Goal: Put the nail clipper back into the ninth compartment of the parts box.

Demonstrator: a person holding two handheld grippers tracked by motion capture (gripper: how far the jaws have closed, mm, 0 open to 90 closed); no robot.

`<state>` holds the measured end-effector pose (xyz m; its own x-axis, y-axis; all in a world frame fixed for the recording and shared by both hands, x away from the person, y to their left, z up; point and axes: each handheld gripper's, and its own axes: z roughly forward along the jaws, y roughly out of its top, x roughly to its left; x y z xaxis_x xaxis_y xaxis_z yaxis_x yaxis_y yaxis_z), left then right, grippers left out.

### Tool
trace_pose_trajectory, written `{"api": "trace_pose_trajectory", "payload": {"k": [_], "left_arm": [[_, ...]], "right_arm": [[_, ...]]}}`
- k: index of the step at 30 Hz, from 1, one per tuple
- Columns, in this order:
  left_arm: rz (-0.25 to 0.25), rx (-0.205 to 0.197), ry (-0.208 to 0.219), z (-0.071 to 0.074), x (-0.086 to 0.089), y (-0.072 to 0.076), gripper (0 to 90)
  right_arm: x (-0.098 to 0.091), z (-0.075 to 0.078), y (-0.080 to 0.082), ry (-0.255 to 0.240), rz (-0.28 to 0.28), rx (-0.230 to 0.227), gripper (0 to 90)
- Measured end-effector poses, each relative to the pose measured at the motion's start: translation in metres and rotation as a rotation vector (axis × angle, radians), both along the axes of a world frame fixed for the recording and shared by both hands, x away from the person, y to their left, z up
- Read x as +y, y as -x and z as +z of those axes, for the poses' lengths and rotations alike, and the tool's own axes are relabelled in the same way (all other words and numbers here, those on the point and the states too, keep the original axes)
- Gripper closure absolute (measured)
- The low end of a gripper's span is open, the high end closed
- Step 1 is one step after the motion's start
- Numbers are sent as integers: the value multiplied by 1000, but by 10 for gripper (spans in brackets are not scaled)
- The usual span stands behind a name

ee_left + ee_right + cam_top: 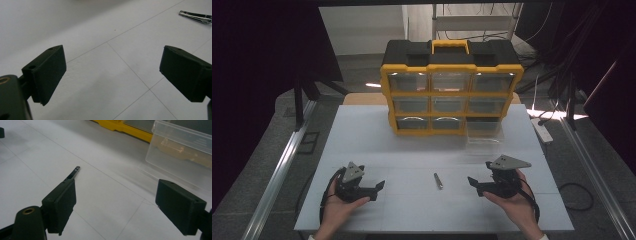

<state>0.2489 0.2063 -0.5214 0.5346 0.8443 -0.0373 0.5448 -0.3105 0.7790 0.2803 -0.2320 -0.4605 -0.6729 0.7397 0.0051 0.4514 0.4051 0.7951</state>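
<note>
Nail clipper (438, 180) lies on the white tabletop (412, 145) between left tongs (377, 188) and right tongs (474, 185), both spread wide, pinching nothing

I find no writing that I can read anywhere. The yellow-and-black organiser case (452, 87) at the far side of the table bears no legible label or brand, and the nail clipper (438, 180) lying between my two claws shows no mark I can make out.
</note>
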Motion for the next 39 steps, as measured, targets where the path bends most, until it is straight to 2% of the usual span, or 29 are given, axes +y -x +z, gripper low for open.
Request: {"api": "trace_pose_trajectory", "payload": {"k": [19, 39], "left_arm": [[-3, 4, -10, -1, -3, 0, 83], [-12, 4, -17, -1, -5, -1, 84]], "right_arm": [[29, 8, -8, 5, 50, 46, 180], [61, 13, -14, 52, 71, 116, 172]]}}
